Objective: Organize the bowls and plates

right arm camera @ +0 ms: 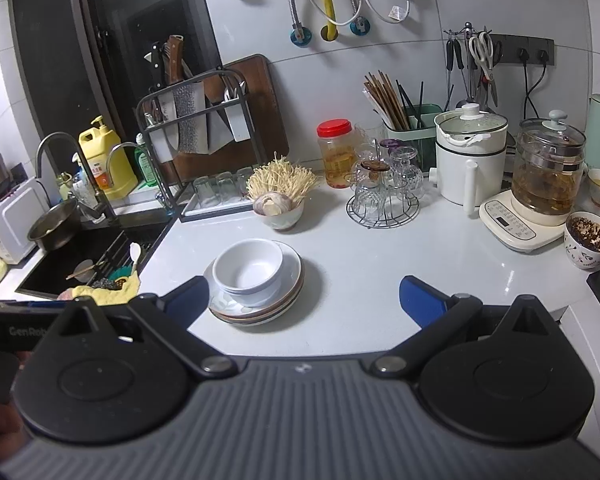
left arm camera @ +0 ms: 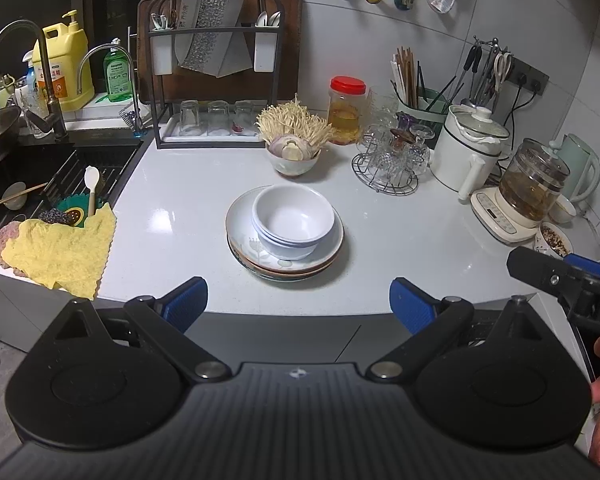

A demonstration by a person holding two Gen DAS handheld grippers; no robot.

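Observation:
A stack of white bowls (left arm camera: pixel 294 220) sits on a stack of plates (left arm camera: pixel 242 236) in the middle of the white counter. My left gripper (left arm camera: pixel 298 300) hangs open at the counter's front edge, just short of the stack, with nothing between its blue pads. In the right wrist view the same bowls (right arm camera: pixel 248 268) rest on the plates (right arm camera: pixel 288 280), ahead and left of my right gripper (right arm camera: pixel 304 300), which is open and empty. Its left finger (right arm camera: pixel 188 300) is close to the plates' rim. The right gripper also shows at the left wrist view's right edge.
A small bowl of enoki mushrooms (left arm camera: pixel 294 156) stands behind the stack. A glass rack (left arm camera: pixel 392 160), a red-lidded jar (left arm camera: pixel 346 110), a white pot (left arm camera: pixel 470 148) and a kettle (left arm camera: pixel 532 184) fill the right. The sink (left arm camera: pixel 32 176) and a yellow cloth (left arm camera: pixel 60 252) lie left.

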